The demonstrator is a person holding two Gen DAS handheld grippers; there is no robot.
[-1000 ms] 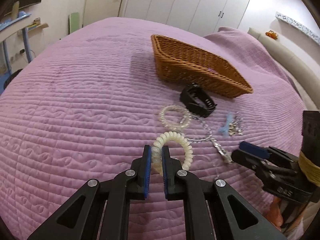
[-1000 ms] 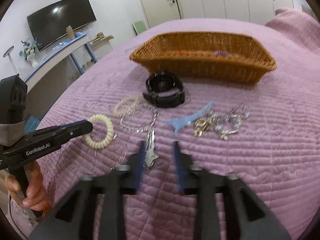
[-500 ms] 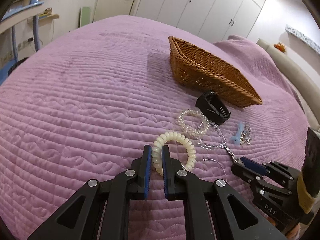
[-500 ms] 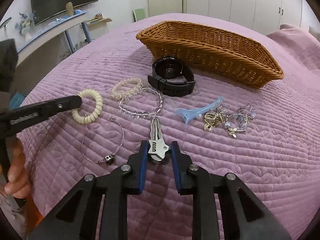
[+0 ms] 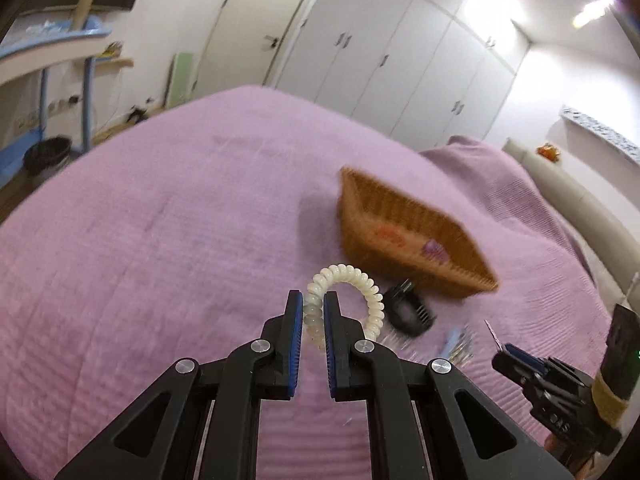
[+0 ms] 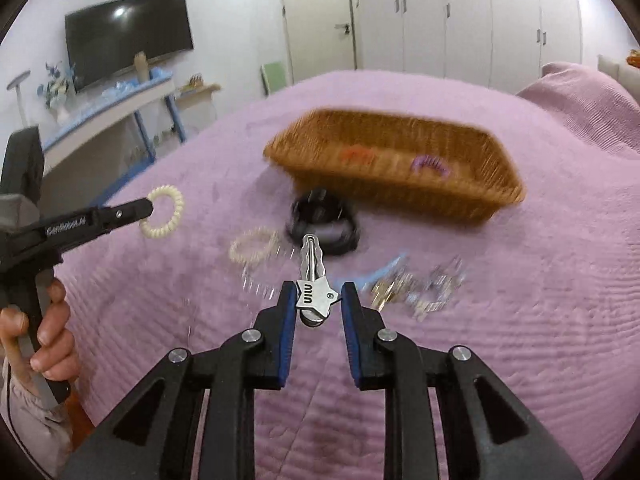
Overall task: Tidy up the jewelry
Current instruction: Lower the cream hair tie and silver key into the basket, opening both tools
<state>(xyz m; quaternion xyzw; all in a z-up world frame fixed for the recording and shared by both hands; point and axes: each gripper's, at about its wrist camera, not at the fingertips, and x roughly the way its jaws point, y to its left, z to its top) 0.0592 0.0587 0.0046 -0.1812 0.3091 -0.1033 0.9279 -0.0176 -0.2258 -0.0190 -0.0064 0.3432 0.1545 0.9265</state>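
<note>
1. Left wrist view: my left gripper [image 5: 312, 320] pinches the cream spiral hair tie [image 5: 344, 300], held clear above the purple bedspread [image 5: 160, 240]. I judge it light and springy, so a grip across its coil suits.
2. My right gripper [image 6: 318, 300] is clamped on the silver hair clip [image 6: 314, 276] at its star end. It looks stiff and slick, so it may twist.
3. Both are short of the wicker basket [image 6: 460, 200].

Bedspread [image 6: 520, 320] lilac, quilted ribs. Basket [image 6: 400, 184] tan wicker, orange and purple bits inside. Coil hair tie [image 5: 360, 292] cream. Hair clip [image 6: 314, 280] silver. Watch [image 6: 324, 224] black. Gripper pads [image 6: 289, 320] blue.
</note>
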